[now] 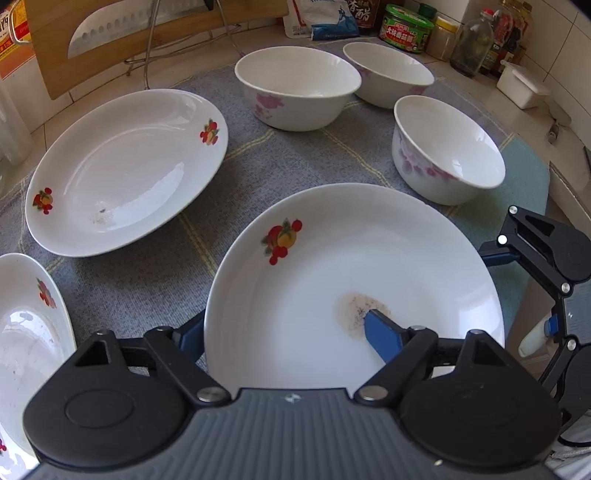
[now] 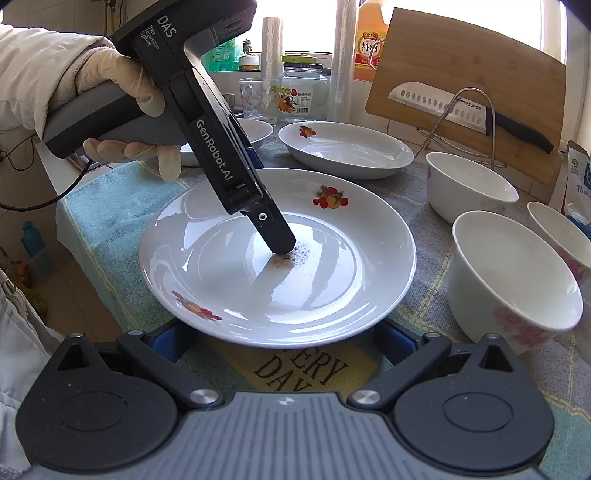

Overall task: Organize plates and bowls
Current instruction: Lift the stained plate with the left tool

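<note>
Right wrist view | left claw (image 2: 284, 247) straddled near plate's (image 2: 207, 280) rim, clamp unclear | right claw (image 2: 284, 332) apart | glazed, slippery, brittle: pinch rim.

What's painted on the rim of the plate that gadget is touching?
Red and orange fruit motifs on the white plate, clearest in the right wrist view.

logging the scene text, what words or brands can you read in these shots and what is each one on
"DAS" and "GenRobot.AI": left gripper body.
"Data Acquisition System": small print under DAS.
"SUPOR": knife blade, against the cutting board.
"ERY DAY": mat, start hidden under the plate.
Orange bottle, glass jar, green tin, white bag: Chinese labels, too small to read surely.
</note>
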{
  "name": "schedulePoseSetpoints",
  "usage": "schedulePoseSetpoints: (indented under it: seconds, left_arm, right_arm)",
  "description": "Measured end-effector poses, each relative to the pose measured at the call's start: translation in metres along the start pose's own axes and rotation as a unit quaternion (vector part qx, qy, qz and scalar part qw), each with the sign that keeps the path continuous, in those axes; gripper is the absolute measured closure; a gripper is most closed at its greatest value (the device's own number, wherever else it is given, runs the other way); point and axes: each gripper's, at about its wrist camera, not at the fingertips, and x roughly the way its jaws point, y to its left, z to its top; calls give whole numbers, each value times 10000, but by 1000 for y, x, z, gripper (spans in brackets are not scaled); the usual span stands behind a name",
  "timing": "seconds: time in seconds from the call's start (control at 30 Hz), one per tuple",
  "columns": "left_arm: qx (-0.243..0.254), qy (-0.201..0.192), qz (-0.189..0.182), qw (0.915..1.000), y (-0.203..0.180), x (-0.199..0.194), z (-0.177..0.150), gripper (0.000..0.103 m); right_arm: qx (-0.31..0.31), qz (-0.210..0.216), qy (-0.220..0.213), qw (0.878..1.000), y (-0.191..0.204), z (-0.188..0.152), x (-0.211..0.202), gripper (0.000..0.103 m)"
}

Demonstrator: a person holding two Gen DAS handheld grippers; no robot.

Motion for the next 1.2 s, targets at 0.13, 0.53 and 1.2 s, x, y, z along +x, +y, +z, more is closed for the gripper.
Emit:
schedulePoseSetpoints:
  seconds: [0.13, 0.53, 1.2]
  left_arm:
    - [96, 47, -77, 9999, 1, 0, 1, 19]
    - [391, 217, -248, 9987, 7, 1, 7, 22]
    - [305, 260, -832, 9957, 24, -3, 11, 22]
  right_arm:
    - [2, -10, 24, 10000, 1, 1, 1, 0]
    - [-81, 60, 94, 9999, 3, 7, 5, 0]
    - [-107, 84, 287, 9995, 3, 15, 9, 0]
